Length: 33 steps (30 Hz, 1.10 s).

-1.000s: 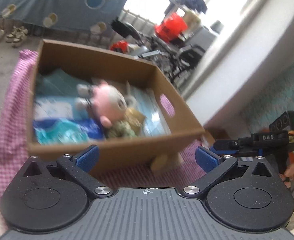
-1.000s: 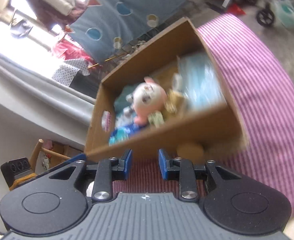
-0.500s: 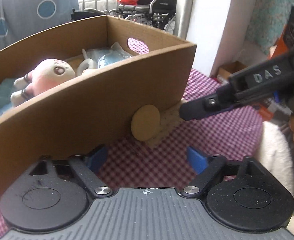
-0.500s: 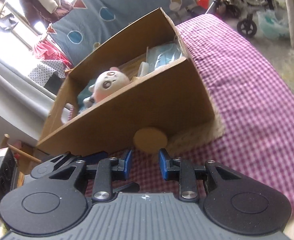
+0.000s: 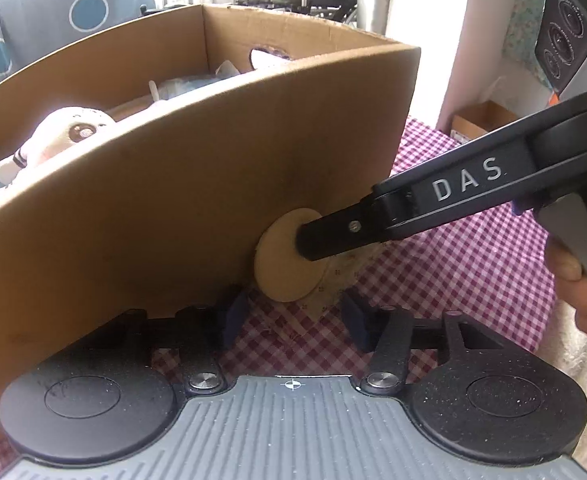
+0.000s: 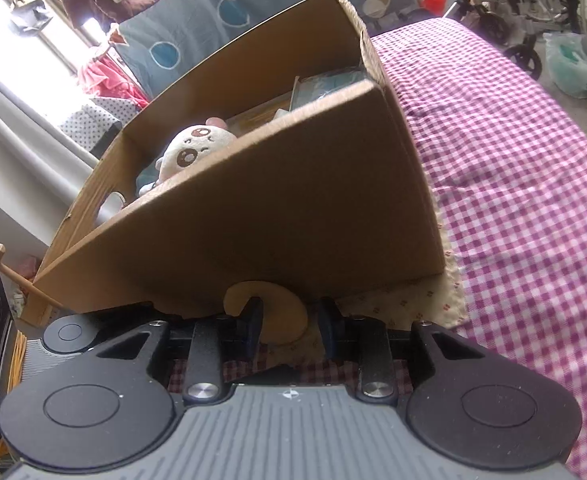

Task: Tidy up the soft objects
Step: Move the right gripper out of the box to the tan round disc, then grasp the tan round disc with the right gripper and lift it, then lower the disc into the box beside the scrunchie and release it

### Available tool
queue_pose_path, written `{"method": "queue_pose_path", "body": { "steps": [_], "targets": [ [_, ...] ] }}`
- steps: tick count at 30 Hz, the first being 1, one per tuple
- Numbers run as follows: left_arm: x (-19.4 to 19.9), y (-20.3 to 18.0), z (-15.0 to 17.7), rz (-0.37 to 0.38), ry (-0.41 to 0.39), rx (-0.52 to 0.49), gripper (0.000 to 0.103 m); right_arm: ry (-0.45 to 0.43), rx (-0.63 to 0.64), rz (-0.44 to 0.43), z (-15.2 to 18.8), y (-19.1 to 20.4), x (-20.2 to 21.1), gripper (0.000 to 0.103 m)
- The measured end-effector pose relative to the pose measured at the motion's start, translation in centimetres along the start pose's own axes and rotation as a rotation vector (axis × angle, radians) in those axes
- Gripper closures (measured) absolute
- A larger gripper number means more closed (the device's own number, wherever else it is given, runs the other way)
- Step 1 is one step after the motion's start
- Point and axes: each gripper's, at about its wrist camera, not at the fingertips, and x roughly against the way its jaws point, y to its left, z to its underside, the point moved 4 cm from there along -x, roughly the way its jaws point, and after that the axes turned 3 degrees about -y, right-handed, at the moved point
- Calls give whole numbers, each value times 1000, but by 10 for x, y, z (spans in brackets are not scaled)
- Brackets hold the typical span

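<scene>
A tan round soft piece [image 5: 281, 276] leans on the front wall of a cardboard box [image 5: 173, 184], on a beige flowered cloth [image 5: 335, 280]. My left gripper [image 5: 295, 318] sits low just short of the piece, jaws closing, pads touching nothing. One of my right gripper's fingers [image 5: 333, 232] reaches in from the right onto the piece. In the right wrist view the tan piece [image 6: 285, 312] lies partly between the pads of my right gripper [image 6: 291, 320], whose jaws are opening slightly and not pressing. A white plush toy [image 6: 195, 150] lies inside the box [image 6: 293, 208].
A pink checked cloth [image 6: 513, 160] covers the surface to the right of the box. A person's hand [image 5: 585, 292] holds the right gripper's handle. Blue packets [image 6: 325, 80] lie in the box. A blue spotted sheet [image 5: 73, 12] and wheelchairs [image 6: 513, 8] stand behind.
Both grippers have sunk from above the box to its front wall. The left jaws have narrowed a lot. The right gripper has come up to the tan piece.
</scene>
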Motion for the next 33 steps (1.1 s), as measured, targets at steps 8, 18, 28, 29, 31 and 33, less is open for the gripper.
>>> {"method": "queue_pose_path", "body": {
  "steps": [8,18,28,29,31,33],
  "targets": [
    [3,-4,-2,13,-13,12,53,-12,-70,-81,7,-6,-2,67],
    [27,-6,-2,32,-47,33,53,-28,-61,-70,16,12,11,67],
    [73,-17,-4,67,-122,15,53,-23,-91,-80,22,42,47,67],
    [81,-19,-6,67,-138,4,53,-34,-86,-82,20,46,53,67],
    [92,-19,-12,64,-166,-11,53,-53,-72,-86,16,56,64,67],
    [104,-19,-16,61,-194,-22,53,-72,-53,-87,9,64,74,67]
  ]
}}
